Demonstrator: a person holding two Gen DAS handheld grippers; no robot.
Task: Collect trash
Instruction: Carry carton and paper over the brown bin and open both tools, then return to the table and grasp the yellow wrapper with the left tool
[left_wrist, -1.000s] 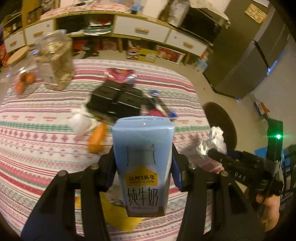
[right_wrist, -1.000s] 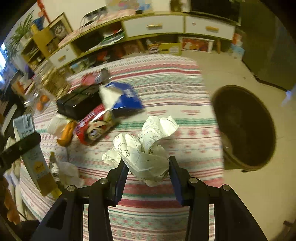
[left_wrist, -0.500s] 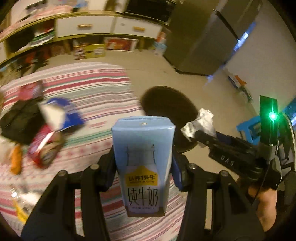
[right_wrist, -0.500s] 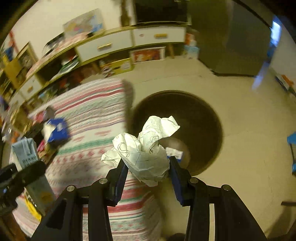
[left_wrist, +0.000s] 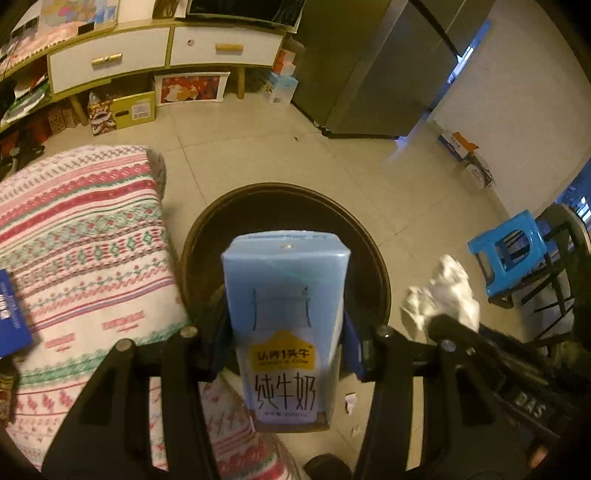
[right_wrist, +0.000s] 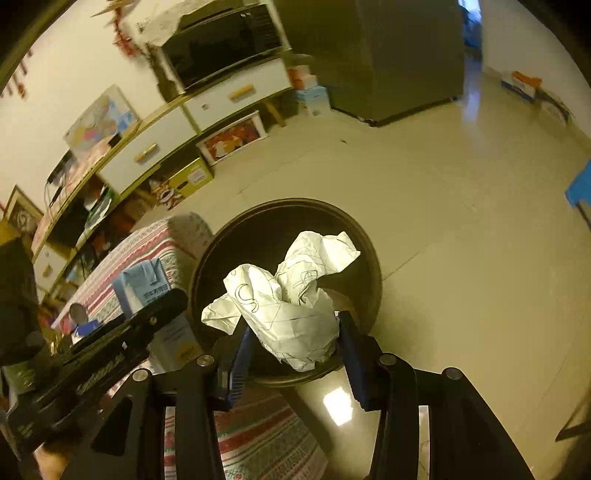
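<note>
1. Gripping a light-blue milk carton (left_wrist: 286, 325) upright between its blue pads, the left gripper (left_wrist: 286, 343) is clenched on the carton's two sides — yellow label and black Chinese characters face the left wrist camera.
2. The carton hangs over the dark round trash bin (left_wrist: 373, 254), which stands on the tiled floor (left_wrist: 258, 158) just beside the edge of the striped patterned tablecloth (left_wrist: 81, 236).
3. The right gripper (right_wrist: 293, 347) is closed on a crumpled white paper ball (right_wrist: 284, 306) with pen lines drawn on it; the paper bulges above and out to the left of the pads.
4. In the right wrist view the paper sits over the bin's opening, and something pale lies at the bin's bottom — too dim to tell what.
5. The two grippers are near each other, side by side: the right one with its paper shows at the right edge of the left wrist view, and the left one with the carton shows at the left of the right wrist view.
6. A blue plastic stool (left_wrist: 511, 251) stands on the floor to the right of the bin, well apart from it.
7. A low cabinet (left_wrist: 162, 51) with white drawers lines the far wall, with boxes beneath it.
</note>
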